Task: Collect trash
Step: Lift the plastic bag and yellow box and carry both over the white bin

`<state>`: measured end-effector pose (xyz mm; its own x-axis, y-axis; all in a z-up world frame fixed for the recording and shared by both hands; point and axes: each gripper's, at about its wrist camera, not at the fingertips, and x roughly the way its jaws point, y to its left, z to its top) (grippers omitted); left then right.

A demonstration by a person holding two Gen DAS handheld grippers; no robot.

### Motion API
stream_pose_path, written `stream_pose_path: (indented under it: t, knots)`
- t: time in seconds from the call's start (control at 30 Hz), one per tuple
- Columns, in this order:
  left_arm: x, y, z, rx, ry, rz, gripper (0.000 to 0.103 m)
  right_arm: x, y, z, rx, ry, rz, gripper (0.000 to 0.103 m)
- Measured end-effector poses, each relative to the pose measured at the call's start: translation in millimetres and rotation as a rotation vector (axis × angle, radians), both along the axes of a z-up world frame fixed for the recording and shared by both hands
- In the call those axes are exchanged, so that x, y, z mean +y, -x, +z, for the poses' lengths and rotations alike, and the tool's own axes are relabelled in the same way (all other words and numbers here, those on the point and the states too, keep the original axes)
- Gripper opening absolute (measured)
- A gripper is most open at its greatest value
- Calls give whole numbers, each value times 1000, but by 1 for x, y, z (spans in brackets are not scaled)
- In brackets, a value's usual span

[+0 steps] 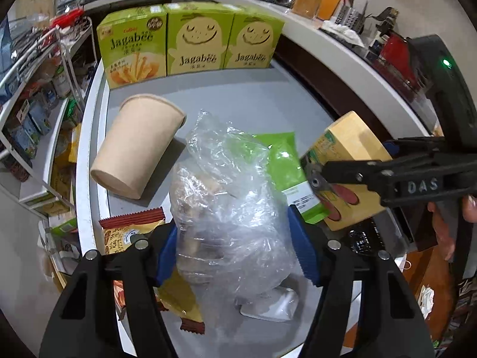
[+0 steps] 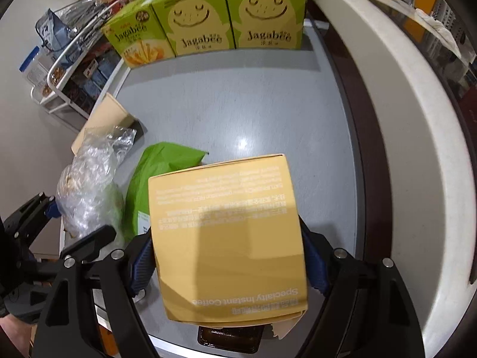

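A crumpled clear plastic bag [image 1: 229,208] stands on the grey table top [image 1: 238,98], and my left gripper [image 1: 235,250] is shut on it, both blue pads pressing its sides. In the right wrist view the same bag [image 2: 86,185] is at the left. My right gripper [image 2: 228,265] is shut on a yellow instant-coffee box [image 2: 226,238], held tilted above the table; from the left wrist view this box [image 1: 348,146] is at the right. A tan paper cup [image 1: 137,149] lies on its side to the left. A green packet [image 1: 283,161] lies flat between bag and box.
Three green Jagabee boxes [image 1: 190,44] stand in a row at the table's back edge. An orange and red snack wrapper [image 1: 131,229] lies near the left pad. A white curved counter [image 2: 387,119] borders the right side, and a wire shelf rack [image 1: 38,104] stands left.
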<state>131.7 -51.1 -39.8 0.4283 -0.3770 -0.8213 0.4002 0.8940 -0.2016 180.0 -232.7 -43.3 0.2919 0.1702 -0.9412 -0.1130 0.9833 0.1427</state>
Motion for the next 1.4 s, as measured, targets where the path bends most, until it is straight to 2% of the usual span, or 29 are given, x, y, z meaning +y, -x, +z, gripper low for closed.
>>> stream_pose_path:
  t: [0.1, 0.3, 0.43, 0.57, 0.77, 1.0, 1.13, 1.4]
  knots:
    - [1, 3, 9, -21, 15, 6, 66, 0, 1, 11, -35, 0, -2, 79]
    - [11, 6, 33, -57, 101, 38, 66, -4, 5, 36, -100, -39, -9, 79]
    - [14, 11, 44, -82, 111, 38, 66, -2, 12, 49, -129, -62, -2, 79]
    - [18, 17, 51, -94, 123, 46, 66, 0, 19, 58, -141, -79, 7, 79]
    - [28, 27, 67, -111, 197, 64, 66, -7, 31, 70, -157, -121, -2, 79]
    - [35, 44, 85, -143, 201, 69, 66, -8, 53, 91, -198, -161, 12, 79]
    - [37, 60, 89, -160, 169, 72, 66, -8, 67, 100, -217, -180, 17, 79]
    - [45, 92, 87, -147, 154, 99, 66, -6, 103, 101, -204, -201, 34, 79]
